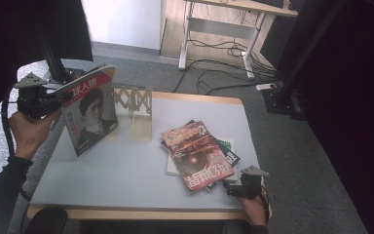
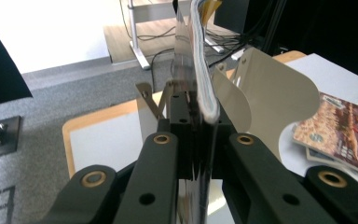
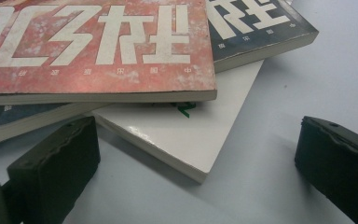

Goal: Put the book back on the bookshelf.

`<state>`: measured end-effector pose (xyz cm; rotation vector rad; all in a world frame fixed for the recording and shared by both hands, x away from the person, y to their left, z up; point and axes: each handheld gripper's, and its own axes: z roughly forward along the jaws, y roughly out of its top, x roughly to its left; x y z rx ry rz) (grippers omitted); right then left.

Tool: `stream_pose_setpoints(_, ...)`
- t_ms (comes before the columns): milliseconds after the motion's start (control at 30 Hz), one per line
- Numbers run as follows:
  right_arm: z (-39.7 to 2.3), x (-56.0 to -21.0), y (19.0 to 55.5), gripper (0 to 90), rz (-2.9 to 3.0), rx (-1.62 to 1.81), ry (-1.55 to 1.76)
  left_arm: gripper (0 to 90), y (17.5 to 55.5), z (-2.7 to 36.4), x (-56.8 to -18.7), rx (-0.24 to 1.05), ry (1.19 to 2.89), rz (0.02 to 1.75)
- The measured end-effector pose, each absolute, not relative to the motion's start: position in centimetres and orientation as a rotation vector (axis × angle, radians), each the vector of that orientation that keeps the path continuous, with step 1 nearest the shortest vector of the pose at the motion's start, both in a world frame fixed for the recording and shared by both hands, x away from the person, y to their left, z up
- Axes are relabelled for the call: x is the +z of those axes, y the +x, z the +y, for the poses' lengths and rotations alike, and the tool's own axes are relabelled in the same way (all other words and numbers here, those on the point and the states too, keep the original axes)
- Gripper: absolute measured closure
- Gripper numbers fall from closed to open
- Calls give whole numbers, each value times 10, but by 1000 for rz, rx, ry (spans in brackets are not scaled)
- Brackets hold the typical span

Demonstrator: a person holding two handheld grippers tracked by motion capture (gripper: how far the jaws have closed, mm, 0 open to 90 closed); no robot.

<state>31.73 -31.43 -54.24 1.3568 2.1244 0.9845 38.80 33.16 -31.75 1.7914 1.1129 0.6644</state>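
Grey desk (image 1: pixel 126 175): my left gripper (image 1: pixel 53 100) clamps one magazine (image 1: pixel 88 114) upright for the rack (image 1: pixel 134 100); right gripper (image 1: pixel 233 187) spread beside the stack (image 1: pixel 199 153).

The table (image 1: pixel 126 175) has a pale grey top with a wooden edge. On it near the far edge stands an expandable book rack (image 1: pixel 135 109). Toward the right near corner lies a loose stack of magazines (image 1: pixel 199 155), a red-covered one on top.

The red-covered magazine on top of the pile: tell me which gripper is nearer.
Right. The right gripper sits open at the red-covered magazine's near corner; the left gripper holds another magazine upright across the table.
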Motion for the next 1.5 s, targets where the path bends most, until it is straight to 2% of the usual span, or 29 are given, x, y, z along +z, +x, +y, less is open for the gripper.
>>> stream_pose_setpoints(267,-314,-542,317,0,2126,984,1355,844,373,338,-320,666,1863,1126)
stream_pose_setpoints(433,-314,-542,317,0,2125,984,1355,805,372,341,-315,635,1843,1119)
stream_pose_setpoints(1100,-314,-543,317,0,2124,985,1355,722,408,314,-296,587,1925,1144)
stream_pose_setpoints(1300,-314,-542,317,0,2124,987,1357,749,420,308,-292,576,1956,1186)
stream_pose_setpoints(1433,-314,-542,317,0,2124,986,1356,844,424,305,-290,573,1977,1197)
stream_pose_setpoints(1500,-314,-542,317,0,2124,987,1356,863,426,302,-288,589,1977,1214)
